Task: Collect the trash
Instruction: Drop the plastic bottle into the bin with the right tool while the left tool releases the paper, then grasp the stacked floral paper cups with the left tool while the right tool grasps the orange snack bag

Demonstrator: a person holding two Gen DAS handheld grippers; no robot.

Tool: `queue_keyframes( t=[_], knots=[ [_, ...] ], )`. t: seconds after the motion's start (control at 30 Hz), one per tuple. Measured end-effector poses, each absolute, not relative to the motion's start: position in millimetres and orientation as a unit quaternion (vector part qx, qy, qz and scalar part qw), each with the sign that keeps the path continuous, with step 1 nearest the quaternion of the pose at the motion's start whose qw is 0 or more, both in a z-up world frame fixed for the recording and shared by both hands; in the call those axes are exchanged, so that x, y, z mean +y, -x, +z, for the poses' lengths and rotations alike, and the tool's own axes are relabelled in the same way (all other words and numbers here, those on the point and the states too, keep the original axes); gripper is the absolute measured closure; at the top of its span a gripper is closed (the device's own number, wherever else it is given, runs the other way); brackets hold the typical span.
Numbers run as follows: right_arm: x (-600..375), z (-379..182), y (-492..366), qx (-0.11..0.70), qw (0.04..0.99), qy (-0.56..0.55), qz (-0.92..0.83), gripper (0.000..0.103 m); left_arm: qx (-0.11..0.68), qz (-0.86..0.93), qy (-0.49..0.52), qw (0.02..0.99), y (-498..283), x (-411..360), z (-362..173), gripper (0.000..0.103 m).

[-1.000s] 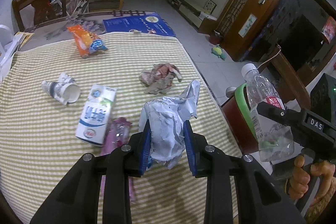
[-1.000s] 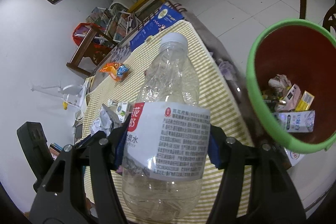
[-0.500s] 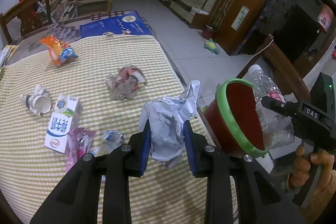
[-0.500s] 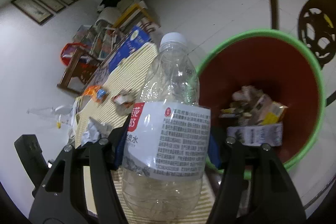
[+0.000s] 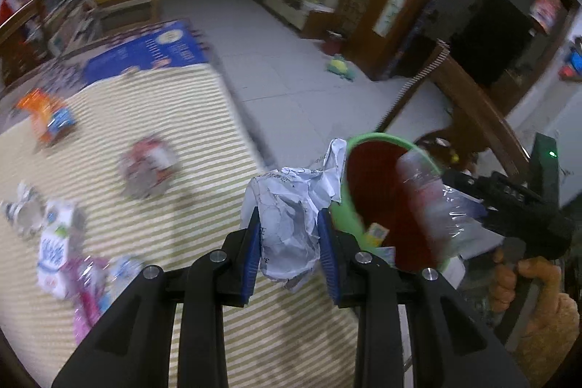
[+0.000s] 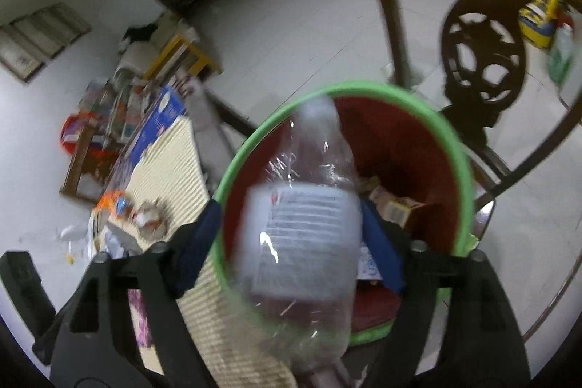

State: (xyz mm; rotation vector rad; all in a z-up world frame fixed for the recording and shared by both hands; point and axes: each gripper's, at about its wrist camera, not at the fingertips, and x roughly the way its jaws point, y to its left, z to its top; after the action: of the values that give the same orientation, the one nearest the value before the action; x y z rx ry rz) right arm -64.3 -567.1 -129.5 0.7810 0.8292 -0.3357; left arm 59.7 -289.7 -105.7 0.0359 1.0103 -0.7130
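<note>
My left gripper [image 5: 289, 224] is shut on a crumpled white paper ball [image 5: 294, 184], held over the right edge of the striped table, next to the green-rimmed red bin [image 5: 378, 137]. My right gripper [image 6: 287, 217] hangs over the same bin [image 6: 454, 148], and its jaws are opening. The clear plastic bottle [image 6: 309, 206] sits blurred between them, with a gap showing at the left pad. Seen from the left wrist view, the bottle [image 5: 429, 202] tilts over the bin's mouth. Cartons and wrappers lie at the bin's bottom.
On the striped tablecloth [image 5: 145, 104] lie an orange snack bag [image 5: 47, 119], a crumpled wrapper [image 5: 149, 166], a milk carton [image 5: 54, 250], a pink wrapper [image 5: 87, 286] and a crushed paper cup [image 5: 22, 210]. A dark wooden chair [image 6: 483, 60] stands behind the bin. A hand [image 5: 520, 282] holds the right gripper.
Both grippers swung from over the table towards the bin. The right jaws spread apart and the bottle came loose between them. The left gripper kept its hold on the paper.
</note>
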Motion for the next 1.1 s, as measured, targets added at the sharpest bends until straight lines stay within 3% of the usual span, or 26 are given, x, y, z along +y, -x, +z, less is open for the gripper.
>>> queue_keyframes(
  t=[0.43,0.57,0.67,1.1],
  knots=[
    [-596.0,-119.4,117.9,0.365,0.824,-0.364,-0.236,0.027,0.462,-0.447,-0.096,0.760,-38.8,-410.0,-111.7,0.075],
    [-598.0,-121.5,128.9,0.363,0.818,-0.370,-0.250,0.027,0.451,-0.451,-0.111,0.762,-38.4,-427.7,-108.7,0.065],
    [-597.0,-121.0,133.5,0.363,0.816,-0.370,-0.255,0.026,0.442,-0.451,-0.104,0.768,-38.3,-426.8,-102.7,0.052],
    [-558.3,-113.3,99.3,0.375,0.835,-0.344,-0.209,0.025,0.427,-0.407,-0.054,0.805,-53.6,-355.8,-79.5,0.048]
  ],
)
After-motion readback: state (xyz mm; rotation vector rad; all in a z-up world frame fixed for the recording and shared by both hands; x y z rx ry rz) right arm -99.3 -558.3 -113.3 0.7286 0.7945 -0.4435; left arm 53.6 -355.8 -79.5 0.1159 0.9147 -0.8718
